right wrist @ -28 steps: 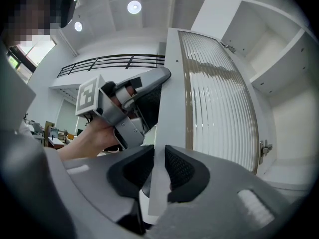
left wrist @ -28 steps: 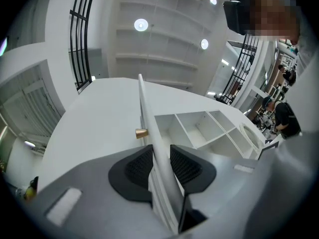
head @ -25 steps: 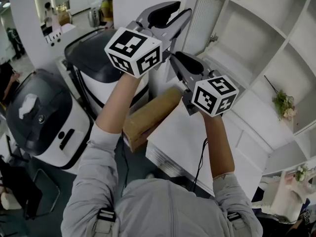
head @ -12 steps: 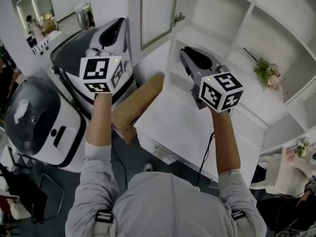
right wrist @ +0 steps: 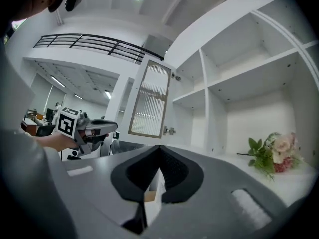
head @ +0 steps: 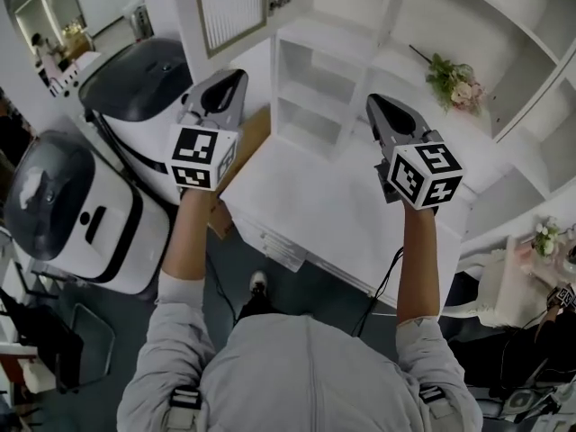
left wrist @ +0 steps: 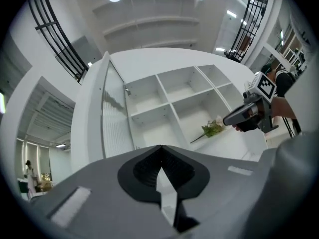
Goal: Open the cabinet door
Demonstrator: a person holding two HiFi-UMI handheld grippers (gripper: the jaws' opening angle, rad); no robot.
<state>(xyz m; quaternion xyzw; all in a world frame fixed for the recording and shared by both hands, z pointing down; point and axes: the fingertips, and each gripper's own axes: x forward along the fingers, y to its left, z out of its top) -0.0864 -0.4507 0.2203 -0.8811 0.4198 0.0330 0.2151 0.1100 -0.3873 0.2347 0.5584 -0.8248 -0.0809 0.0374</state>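
The cabinet door (head: pixel 232 7), a white frame with ribbed glass, stands swung open at the left of the white shelf cabinet (head: pixel 315 88). It also shows as door (left wrist: pixel 112 118) and door (right wrist: pixel 152 106). My left gripper (head: pixel 236 76) is below the door and apart from it. Its jaws have just closed and are shut with nothing between them; the tips meet at left gripper (left wrist: pixel 160 148). My right gripper (head: pixel 374 102) hovers over the white counter in front of the shelves. It too has just closed and is shut and empty, seen as right gripper (right wrist: pixel 159 148).
A sprig of flowers (head: pixel 454 81) lies on a shelf at the right. Two white-and-black machines (head: pixel 63 214) (head: pixel 144 84) stand at the left, with a cardboard box (head: pixel 241 156) wedged against the white counter (head: pixel 333 214). More flowers (head: pixel 544 237) sit at the far right.
Both grippers have come down and away from the door and moved apart. The left jaws, open a second ago, are now shut. The door has stayed open.
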